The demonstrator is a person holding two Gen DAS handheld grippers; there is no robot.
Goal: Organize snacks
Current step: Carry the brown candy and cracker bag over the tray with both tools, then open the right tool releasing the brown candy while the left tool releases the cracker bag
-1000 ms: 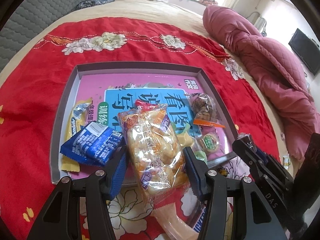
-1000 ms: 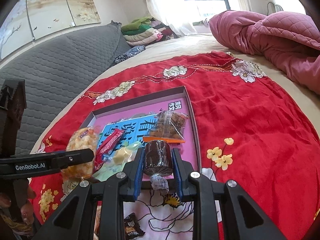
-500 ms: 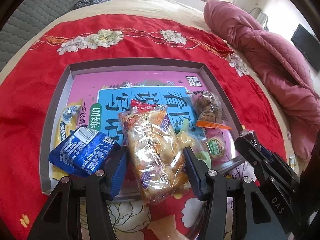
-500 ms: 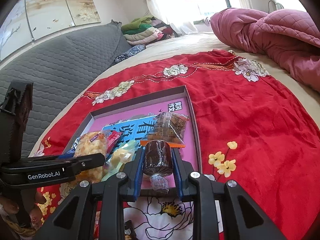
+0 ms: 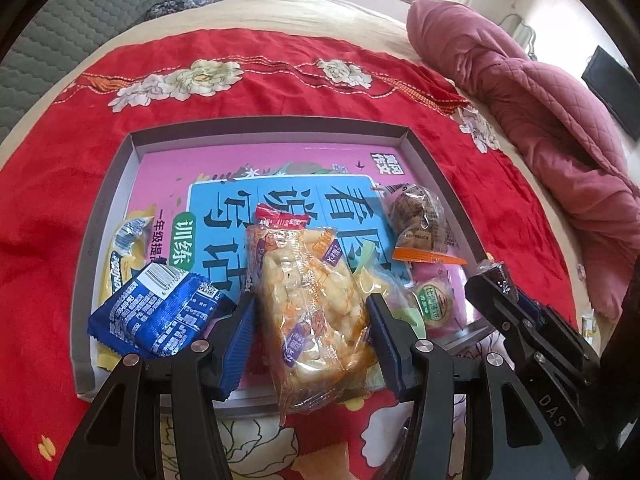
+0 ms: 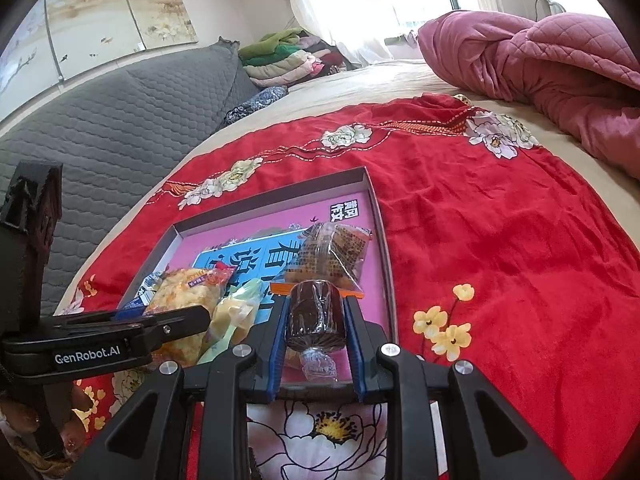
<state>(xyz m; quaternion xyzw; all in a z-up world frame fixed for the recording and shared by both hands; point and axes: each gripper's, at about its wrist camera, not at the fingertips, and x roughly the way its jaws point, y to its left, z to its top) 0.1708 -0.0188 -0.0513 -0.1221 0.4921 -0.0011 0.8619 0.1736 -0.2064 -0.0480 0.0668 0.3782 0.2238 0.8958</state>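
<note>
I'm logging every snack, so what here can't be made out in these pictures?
- Yellow packet, left wrist view: mostly covered by the blue packet.
- Green-label round snack, left wrist view: print too small.
- Brown roll, right wrist view: sides hidden by the right tongs.
</note>
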